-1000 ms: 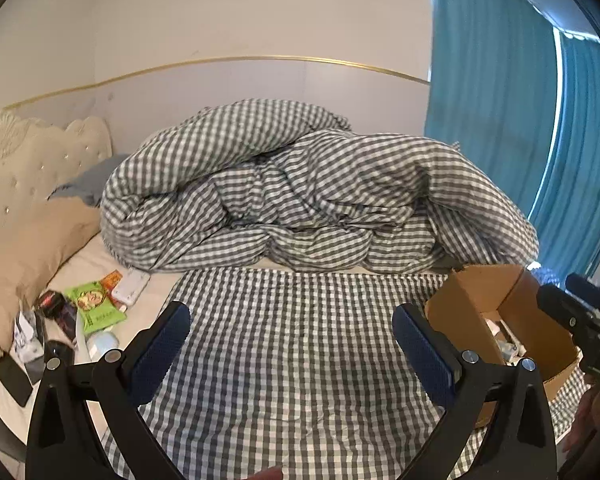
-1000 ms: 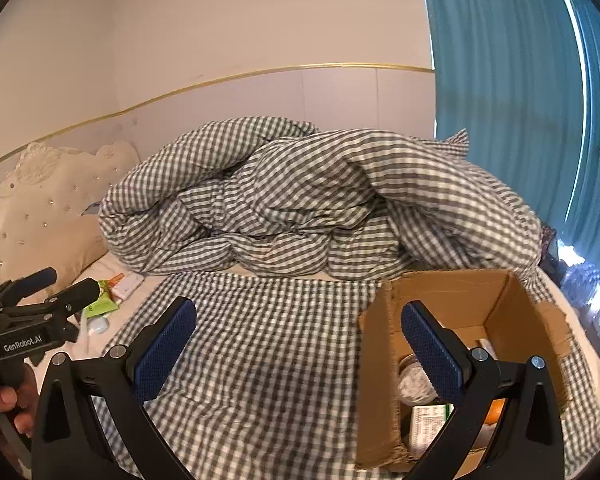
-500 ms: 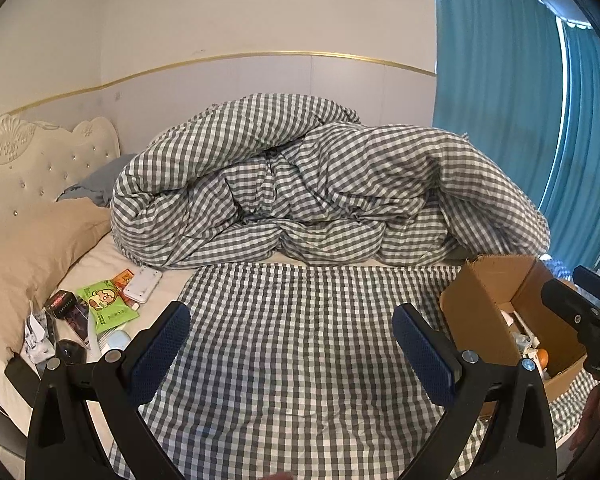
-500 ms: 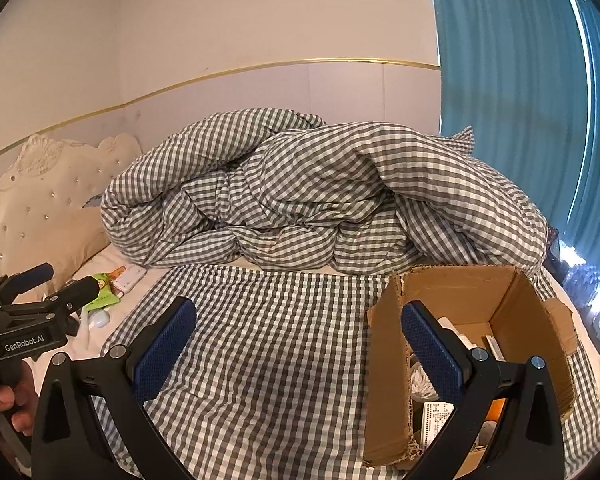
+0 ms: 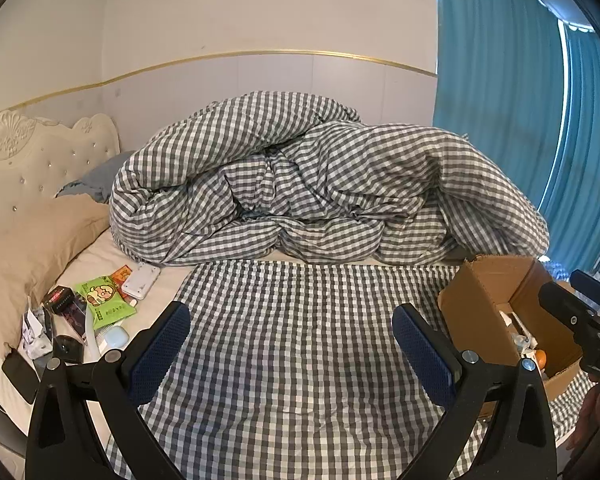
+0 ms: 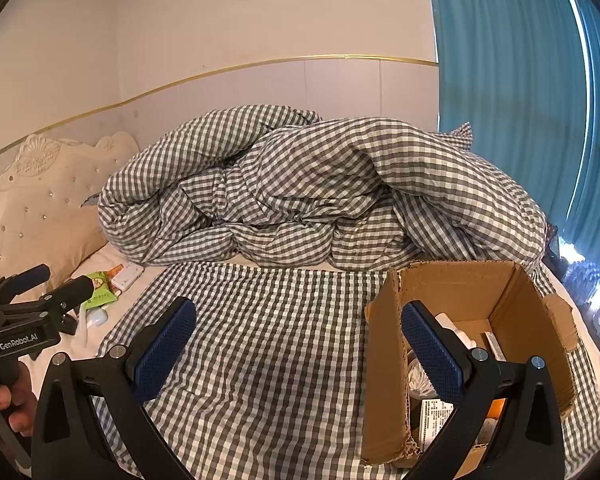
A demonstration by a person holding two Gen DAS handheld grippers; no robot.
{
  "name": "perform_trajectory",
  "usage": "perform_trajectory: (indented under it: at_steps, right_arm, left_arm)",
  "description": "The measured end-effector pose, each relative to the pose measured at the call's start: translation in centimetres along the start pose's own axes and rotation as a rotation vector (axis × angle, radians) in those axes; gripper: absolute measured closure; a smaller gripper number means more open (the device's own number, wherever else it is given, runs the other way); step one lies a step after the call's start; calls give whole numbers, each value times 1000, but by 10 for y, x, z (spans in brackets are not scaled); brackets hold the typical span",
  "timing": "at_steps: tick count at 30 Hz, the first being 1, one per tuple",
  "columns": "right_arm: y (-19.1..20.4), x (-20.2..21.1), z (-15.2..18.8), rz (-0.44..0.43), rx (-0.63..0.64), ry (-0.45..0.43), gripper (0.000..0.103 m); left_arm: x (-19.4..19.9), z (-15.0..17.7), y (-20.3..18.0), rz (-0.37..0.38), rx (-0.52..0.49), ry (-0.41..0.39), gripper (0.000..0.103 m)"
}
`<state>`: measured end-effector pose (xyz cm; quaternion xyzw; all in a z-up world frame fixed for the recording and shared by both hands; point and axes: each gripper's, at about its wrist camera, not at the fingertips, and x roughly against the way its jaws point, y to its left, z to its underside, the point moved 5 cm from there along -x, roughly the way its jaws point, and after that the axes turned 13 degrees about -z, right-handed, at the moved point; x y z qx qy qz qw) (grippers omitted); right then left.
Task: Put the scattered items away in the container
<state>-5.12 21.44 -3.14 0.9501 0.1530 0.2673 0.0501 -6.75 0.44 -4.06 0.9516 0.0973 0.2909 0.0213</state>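
Left wrist view shows the left claw [image 5: 290, 344] spread wide with nothing between its blue pads, held level above the checked sheet [image 5: 300, 320] of the bed. Off to the left of this claw, just past its left finger, the scattered items lie in a loose group on the cream mattress beside the pillow [image 5: 32, 240]: a green snack packet [image 5: 102, 296], a white flat case [image 5: 141, 280], a small black and red box [image 5: 58, 298], a pale blue round thing [image 5: 114, 336] and some dark pieces I cannot name. To the right of the claw stands the cardboard box [image 5: 472, 312], its top open and several things already inside.

The right claw [image 6: 298, 340] is likewise wide open and empty, hanging just in front of the box, its right finger overlapping the near wall [image 6: 384, 380] in view. A hand [image 6: 8, 396] grips the other tool's handle at the left edge of the right wrist view.

My judgement: the task is partway through, between a drop and the next pick. The next move calls for the left claw to swing left and tip downward toward the pile, choosing one item that stands clear of its neighbours; the flat packets will need a low, edge-on approach, since they lie flush on soft bedding.
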Motion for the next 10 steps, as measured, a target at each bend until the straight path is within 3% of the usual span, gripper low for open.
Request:
perform_trajectory:
  at_steps: [10]
  right_arm:
    - [-3,1,3,2,-7,-1,0]
  left_arm:
    - [6,-1,4,-11,22,-27,0]
